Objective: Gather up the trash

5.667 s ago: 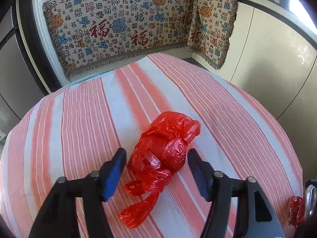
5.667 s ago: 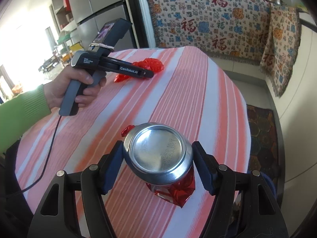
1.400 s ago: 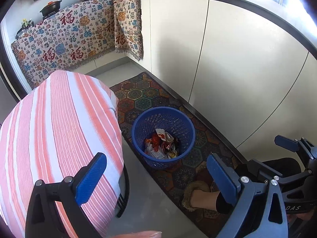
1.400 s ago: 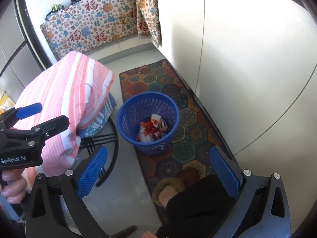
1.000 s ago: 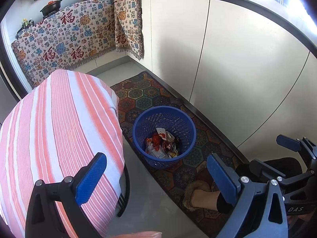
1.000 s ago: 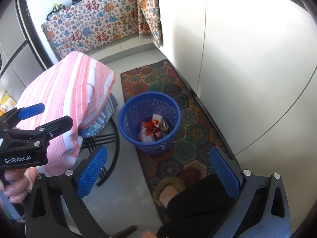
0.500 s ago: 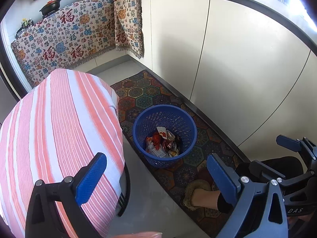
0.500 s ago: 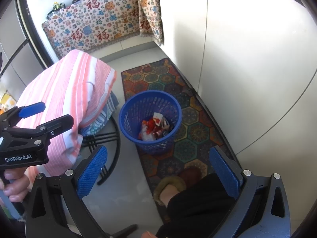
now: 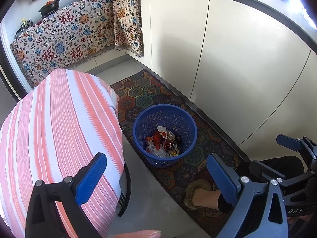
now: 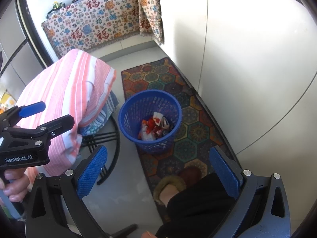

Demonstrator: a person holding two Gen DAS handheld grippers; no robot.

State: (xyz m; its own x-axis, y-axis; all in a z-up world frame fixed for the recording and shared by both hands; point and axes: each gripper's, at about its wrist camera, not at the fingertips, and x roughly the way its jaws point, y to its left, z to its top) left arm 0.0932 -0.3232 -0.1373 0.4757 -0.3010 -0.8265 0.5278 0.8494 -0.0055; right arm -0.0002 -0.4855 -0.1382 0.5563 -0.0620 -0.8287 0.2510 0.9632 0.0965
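Trash [image 9: 162,144] lies in a crumpled heap at the bottom of the blue basket [image 9: 138,130]: red and white wrappers, scraps of paper and a shiny dented can, all jumbled together. The basket is round, of perforated plastic lattice, tapering toward its base, and it stands on a patterned rug [image 9: 144,91] of many-coloured hexagons laid along pale glossy cabinet doors [image 9: 227,55]. Just beside it is the tabletop [image 9: 49,123], draped in a soft cloth striped in salmon and white, its corner hanging over black metal legs.

The left tongs [image 9: 156,176] are spread wide with nothing between them, their flat blue pads ribbed with a fine grid on black plastic arms. The right tongs [image 10: 156,168] are likewise spread wide and empty, above the floor short of the basket. A slippered foot [image 10: 168,188] with a fuzzy cuff rests on the rug's near end. A fringed cloth [image 9: 69,39] printed with red characters hangs over the far counter.
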